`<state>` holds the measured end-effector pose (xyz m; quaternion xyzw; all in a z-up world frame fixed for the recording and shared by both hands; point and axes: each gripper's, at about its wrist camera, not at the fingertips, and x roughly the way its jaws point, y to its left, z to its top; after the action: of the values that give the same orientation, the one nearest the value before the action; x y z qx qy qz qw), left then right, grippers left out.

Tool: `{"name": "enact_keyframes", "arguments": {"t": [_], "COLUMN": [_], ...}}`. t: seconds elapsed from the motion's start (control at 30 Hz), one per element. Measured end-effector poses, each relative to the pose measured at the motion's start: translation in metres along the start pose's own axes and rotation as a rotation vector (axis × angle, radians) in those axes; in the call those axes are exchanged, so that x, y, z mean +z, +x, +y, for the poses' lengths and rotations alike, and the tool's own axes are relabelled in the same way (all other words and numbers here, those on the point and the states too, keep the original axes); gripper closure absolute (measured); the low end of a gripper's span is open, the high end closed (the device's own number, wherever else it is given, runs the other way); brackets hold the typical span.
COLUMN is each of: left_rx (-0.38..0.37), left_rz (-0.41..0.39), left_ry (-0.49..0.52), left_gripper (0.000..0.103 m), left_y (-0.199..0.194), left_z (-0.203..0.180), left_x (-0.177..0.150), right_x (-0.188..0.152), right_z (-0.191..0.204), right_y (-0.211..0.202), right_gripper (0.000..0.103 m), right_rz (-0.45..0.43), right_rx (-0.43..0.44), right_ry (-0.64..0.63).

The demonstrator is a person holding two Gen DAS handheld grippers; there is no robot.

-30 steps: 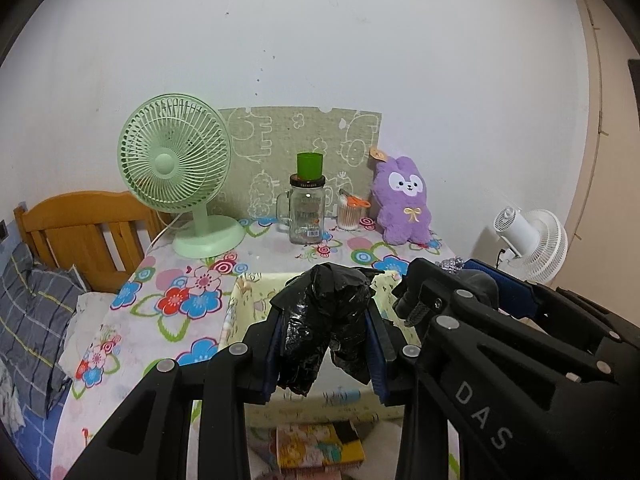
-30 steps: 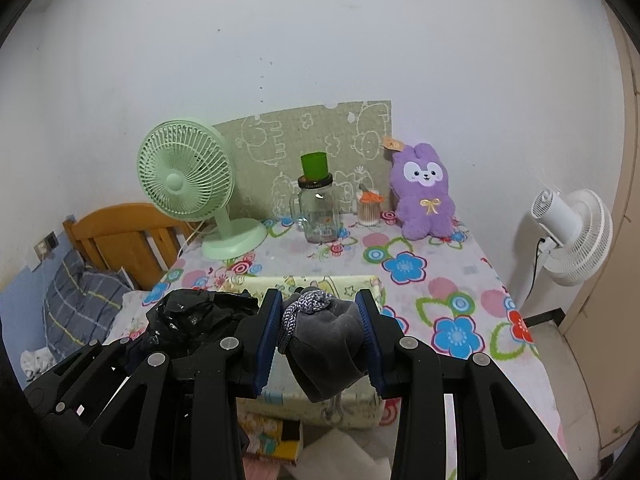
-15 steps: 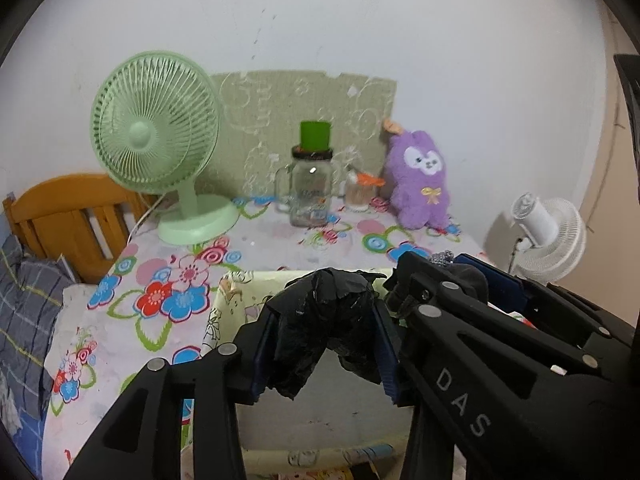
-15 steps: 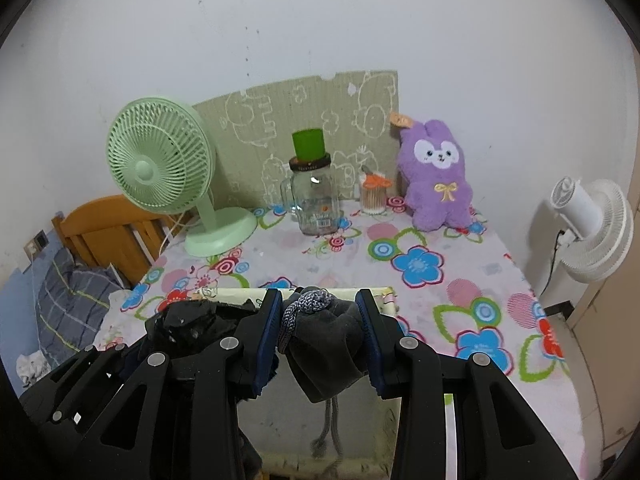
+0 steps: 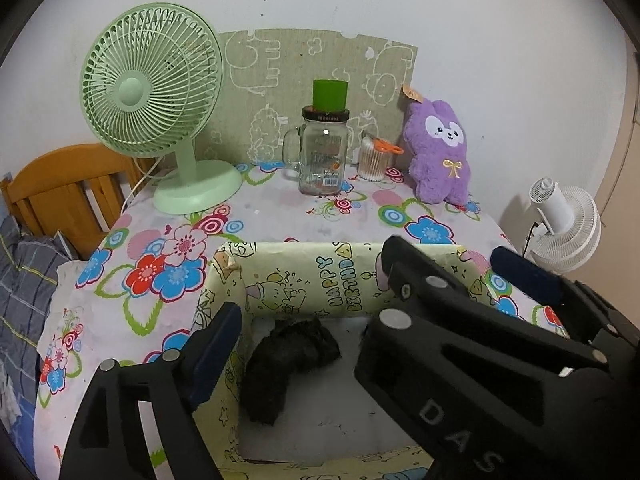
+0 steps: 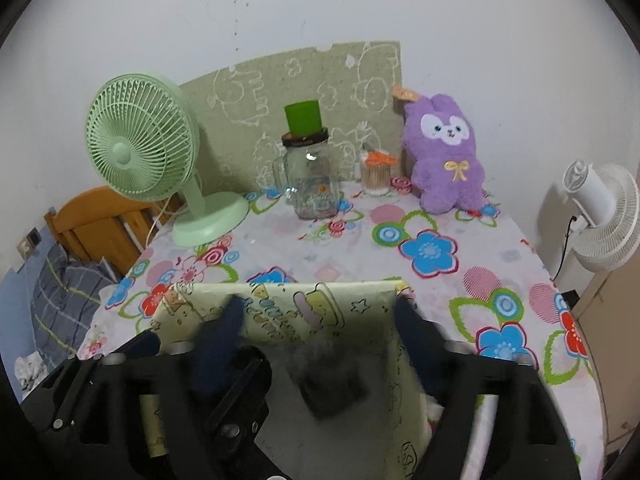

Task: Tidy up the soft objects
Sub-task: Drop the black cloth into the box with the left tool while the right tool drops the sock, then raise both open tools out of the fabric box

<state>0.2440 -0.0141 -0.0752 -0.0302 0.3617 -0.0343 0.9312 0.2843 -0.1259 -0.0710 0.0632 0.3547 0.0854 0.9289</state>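
Note:
A pale green cartoon-printed box point(image 5: 352, 276) sits open at the table's near edge; it also shows in the right wrist view point(image 6: 280, 308). A crumpled black soft item point(image 5: 286, 364) lies on the box floor. My left gripper point(image 5: 308, 332) is open above the box, empty. In the right wrist view a grey soft item point(image 6: 332, 376), blurred, is inside the box below my right gripper point(image 6: 320, 320), which is open and empty. The right gripper's body crosses the left wrist view at right.
On the floral tablecloth point(image 5: 280, 216) stand a green desk fan point(image 5: 160, 100), a glass jar with a green cup on it point(image 5: 324, 148), a small toothpick jar point(image 5: 374, 160) and a purple plush rabbit point(image 5: 440, 152). A white fan point(image 5: 568, 224) stands right; a wooden chair point(image 5: 60, 188) left.
Both grippers moved forward over the box and opened. The black item dropped from the left gripper and the grey item from the right gripper into the box.

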Motion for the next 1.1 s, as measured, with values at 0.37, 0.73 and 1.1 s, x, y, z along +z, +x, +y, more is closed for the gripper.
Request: {"name": "enact_keyframes", "arguments": {"t": [0.37,0.73,1.1], "left_rx": [0.004,0.003,0.007], "left_rz": [-0.031,-0.094,-0.138], "left_ry": [0.004,0.013,0.020], "left_gripper": [0.010,0.004,0.000], "left_y": [-0.019,-0.063,-0.102], "left_z": [-0.002,-0.006,-0.008], "left_x": [0.001,-0.003,-0.014], "right_x": [0.003,0.002,-0.005], "right_z": [0.004,0.009,0.017], "right_y": [-0.018,-0.068,-0.112], "right_gripper": [0.008,0.002,0.000], "right_rz": [-0.015,-0.079,-0.125], "right_rx": [-0.005,-0.011,0.001], "right_ry": [-0.025,-0.040,-0.053]}}
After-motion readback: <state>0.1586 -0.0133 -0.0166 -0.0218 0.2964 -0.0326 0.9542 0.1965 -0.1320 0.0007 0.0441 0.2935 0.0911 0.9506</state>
